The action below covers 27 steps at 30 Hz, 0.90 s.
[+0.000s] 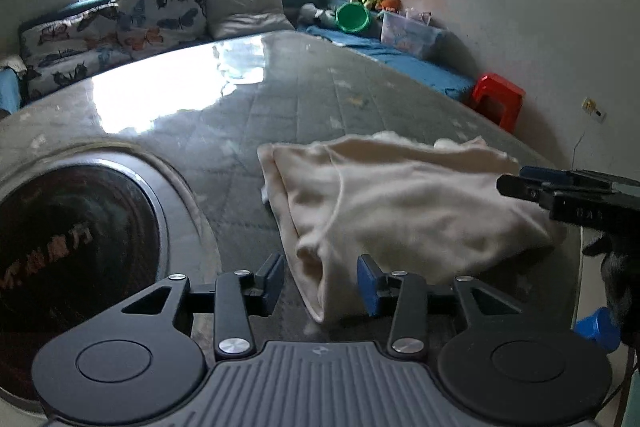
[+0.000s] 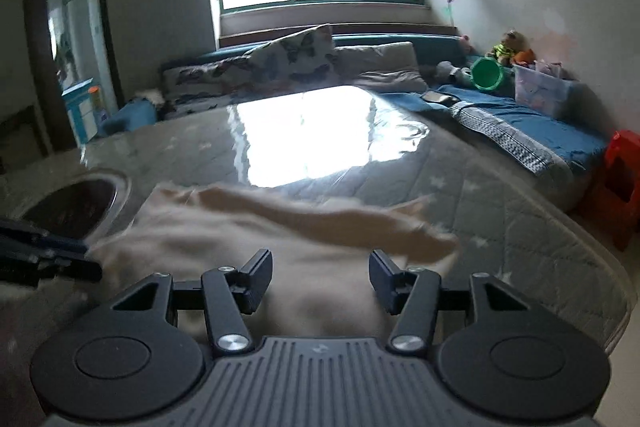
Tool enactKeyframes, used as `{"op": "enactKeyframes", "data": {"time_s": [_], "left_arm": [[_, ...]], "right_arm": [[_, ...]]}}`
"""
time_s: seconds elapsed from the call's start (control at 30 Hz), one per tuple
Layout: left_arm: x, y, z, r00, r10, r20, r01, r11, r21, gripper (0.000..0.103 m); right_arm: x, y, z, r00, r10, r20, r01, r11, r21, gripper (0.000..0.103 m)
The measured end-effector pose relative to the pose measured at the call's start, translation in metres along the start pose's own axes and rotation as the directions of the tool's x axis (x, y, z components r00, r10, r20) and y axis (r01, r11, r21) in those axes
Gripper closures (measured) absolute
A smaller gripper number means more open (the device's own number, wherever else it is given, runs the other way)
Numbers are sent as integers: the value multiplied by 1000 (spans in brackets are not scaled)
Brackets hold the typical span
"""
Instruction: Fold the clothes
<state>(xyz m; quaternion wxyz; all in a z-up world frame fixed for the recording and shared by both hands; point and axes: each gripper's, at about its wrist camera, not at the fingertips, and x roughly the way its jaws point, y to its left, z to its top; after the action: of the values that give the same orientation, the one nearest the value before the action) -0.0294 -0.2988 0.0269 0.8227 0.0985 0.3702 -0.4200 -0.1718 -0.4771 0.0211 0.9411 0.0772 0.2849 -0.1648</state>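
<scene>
Both grippers are hanging wide open, gripping nothing: left gripper (image 1: 320, 281) at the cream garment's (image 1: 400, 203) near-left corner, right gripper (image 2: 320, 279) over it. Garment's lying on the plastic-covered mattress (image 1: 240, 115).

Right wrist view: the cream garment (image 2: 280, 227) under my right tongs (image 2: 320, 277) is motion-blurred, folds indistinct; my left tongs (image 2: 44, 257) are cut off at the edge.

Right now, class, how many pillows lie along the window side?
3: two butterfly-print pillows at left, one plain grey pillow beside them. Others may be hidden.
</scene>
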Motion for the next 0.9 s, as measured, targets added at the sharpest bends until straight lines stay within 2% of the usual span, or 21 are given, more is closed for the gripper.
{"op": "enactKeyframes", "data": {"time_s": [0.03, 0.07, 0.2, 0.33, 0.43, 0.5, 0.53, 0.63, 0.67, 0.77, 0.9], "left_arm": [[-2, 1, -2, 1000, 5, 0, -5, 1000, 1, 78], [-6, 3, -4, 1000, 13, 2, -13, 1000, 1, 80], [-21, 10, -12, 999, 44, 10, -44, 999, 3, 81], [-36, 17, -20, 997, 74, 18, -74, 997, 5, 78], [-55, 29, -28, 992, 119, 41, -119, 993, -10, 73], [-75, 46, -37, 980, 189, 62, -187, 981, -46, 61], [-85, 55, -41, 971, 228, 72, -224, 972, -67, 54], [-113, 83, -57, 937, 337, 91, -326, 938, -122, 51], [-121, 91, -63, 920, 380, 91, -367, 920, -135, 43], [-142, 117, -82, 859, 506, 70, -491, 855, -166, 33], [-162, 152, -111, 782, 624, 2, -610, 766, -201, 30]], "right_arm": [[0, 5, -5, 1000, -1, -5, 1, 1000, -18, 48], [-2, 8, -9, 1000, -8, -8, 8, 999, -44, 47], [-11, 30, -13, 1000, -2, 15, 4, 992, -127, 45], [-23, 58, -8, 997, 42, 58, -30, 981, -192, 35], [-19, 88, -2, 988, 149, 42, -138, 968, -209, 31], [-7, 116, 3, 970, 242, 9, -234, 948, -215, 26], [-2, 127, 4, 961, 278, -6, -273, 937, -217, 26], [15, 164, 9, 930, 365, -48, -365, 900, -238, 22], [23, 179, 12, 920, 386, -67, -390, 886, -252, 21], [47, 221, 18, 895, 428, -125, -446, 851, -278, 19], [74, 261, 23, 888, 428, -165, -459, 841, -286, 17]]}}
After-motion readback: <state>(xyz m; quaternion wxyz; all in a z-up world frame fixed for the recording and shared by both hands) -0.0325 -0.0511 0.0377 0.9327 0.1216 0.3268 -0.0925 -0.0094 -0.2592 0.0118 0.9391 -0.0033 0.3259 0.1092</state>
